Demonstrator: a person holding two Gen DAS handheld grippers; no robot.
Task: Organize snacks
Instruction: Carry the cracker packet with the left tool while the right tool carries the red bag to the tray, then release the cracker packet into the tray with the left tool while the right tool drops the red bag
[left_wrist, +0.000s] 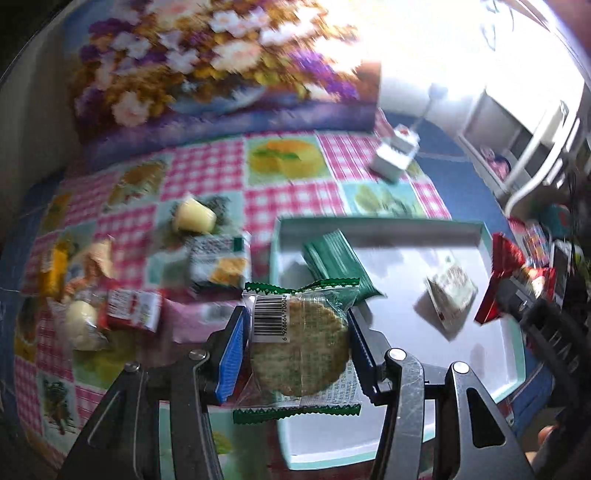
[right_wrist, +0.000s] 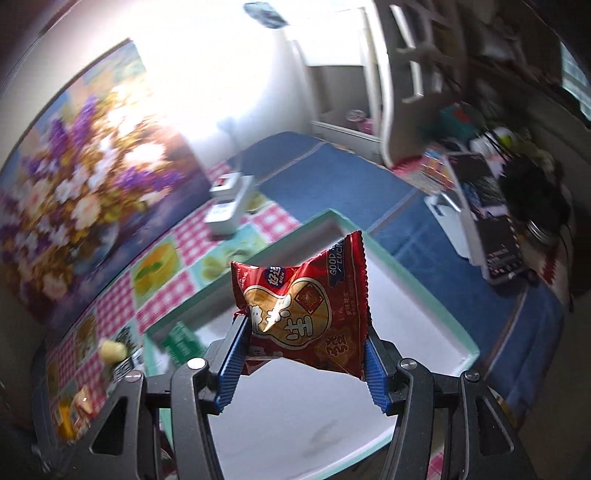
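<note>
My left gripper (left_wrist: 295, 343) is shut on a clear, green-edged packet holding a round cracker (left_wrist: 301, 347), just above the near left edge of the mint-rimmed white tray (left_wrist: 373, 222). The tray holds a green packet (left_wrist: 338, 264) and a small white packet (left_wrist: 452, 293). My right gripper (right_wrist: 303, 347) is shut on a red peanut snack bag (right_wrist: 310, 306), held above the tray (right_wrist: 413, 284). In the left wrist view the red bag (left_wrist: 506, 280) shows at the tray's right side.
Loose snacks lie left of the tray on the checked cloth (left_wrist: 218, 170): a yellow jelly cup (left_wrist: 194, 218), a green-and-white packet (left_wrist: 221, 266), a red packet (left_wrist: 133, 308), a white wrapped piece (left_wrist: 81, 325). A white box (left_wrist: 395, 155) stands behind. A flower picture (left_wrist: 207, 66) leans at the back.
</note>
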